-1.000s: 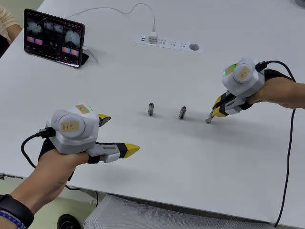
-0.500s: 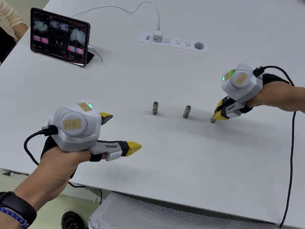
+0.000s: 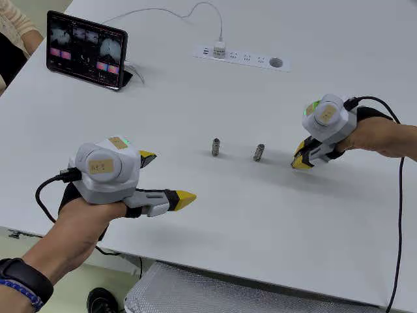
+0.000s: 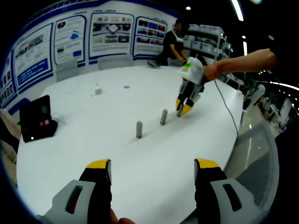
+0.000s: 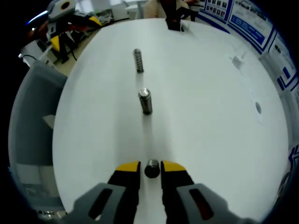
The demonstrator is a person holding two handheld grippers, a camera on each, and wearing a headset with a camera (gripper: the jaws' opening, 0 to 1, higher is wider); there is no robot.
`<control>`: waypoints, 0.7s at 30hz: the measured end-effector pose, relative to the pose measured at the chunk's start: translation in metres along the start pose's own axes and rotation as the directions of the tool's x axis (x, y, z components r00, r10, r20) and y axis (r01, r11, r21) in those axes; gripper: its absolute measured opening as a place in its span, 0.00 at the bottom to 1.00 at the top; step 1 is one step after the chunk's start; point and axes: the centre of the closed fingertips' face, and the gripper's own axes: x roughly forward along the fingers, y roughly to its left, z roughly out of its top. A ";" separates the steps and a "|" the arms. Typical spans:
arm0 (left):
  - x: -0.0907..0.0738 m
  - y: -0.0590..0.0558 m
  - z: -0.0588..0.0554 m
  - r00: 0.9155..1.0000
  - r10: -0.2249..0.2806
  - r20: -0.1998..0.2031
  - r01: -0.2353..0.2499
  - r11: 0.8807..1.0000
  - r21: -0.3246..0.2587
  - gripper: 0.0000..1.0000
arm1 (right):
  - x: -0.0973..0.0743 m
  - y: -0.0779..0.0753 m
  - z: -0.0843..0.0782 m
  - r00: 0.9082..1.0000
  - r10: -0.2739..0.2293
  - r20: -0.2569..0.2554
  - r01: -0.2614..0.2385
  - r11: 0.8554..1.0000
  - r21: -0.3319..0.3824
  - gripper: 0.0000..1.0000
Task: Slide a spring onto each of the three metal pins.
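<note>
On the white table, 3 pins stand in a rough row. The right gripper is clamped on the end one, the 3rd pin. From the right gripper view, its yellow tips sit tight either side of that pin's dark round top, with the pin upright on the table. I can't tell from there if a spring is on it, since you only get the top.

The middle pin is just beside the right gripper's tips. It stands upright with a spring coiled round it and a shiny cap poking out on top. The far pin is next along, also upright, with a far spring running most of its height. Those 2 are apart from each other and nothing touches them.

The left gripper is over by the near left edge, well apart from the pins, held in a hand. Its jaws are spread wide with nothing between them. In the left gripper view you look straight through the gap at the 2 free pins, with the right gripper beyond.

At the back of the table, a tablet is propped up at the far left with its screen lit. There's also a white power strip with a plug and cable in it. A black cable trails from the right gripper off the near edge.
</note>
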 end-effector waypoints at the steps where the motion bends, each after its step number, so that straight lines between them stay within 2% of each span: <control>1: 0.000 0.000 0.000 1.000 0.000 0.001 0.000 1.000 0.000 0.74 | 0.000 0.000 0.000 1.000 -0.002 0.001 0.002 1.000 0.004 0.20; 4: 0.001 0.002 0.003 1.000 -0.004 0.008 0.004 1.000 0.000 0.73 | -0.002 -0.001 0.000 1.000 -0.015 0.015 0.014 1.000 0.023 0.25; 10: 0.004 0.002 0.007 1.000 -0.009 0.015 0.009 1.000 -0.001 0.73 | -0.011 0.002 -0.003 0.997 -0.046 0.065 0.038 0.993 0.110 0.34; 14: 0.006 0.001 0.011 1.000 -0.014 0.018 0.014 1.000 0.005 0.74 | -0.015 0.005 -0.008 0.995 -0.066 0.079 0.054 0.988 0.144 0.45; 21: 0.007 0.003 0.018 0.999 -0.022 0.025 0.022 1.000 0.013 0.74 | -0.024 0.009 -0.014 0.984 -0.115 0.137 0.080 0.966 0.244 0.54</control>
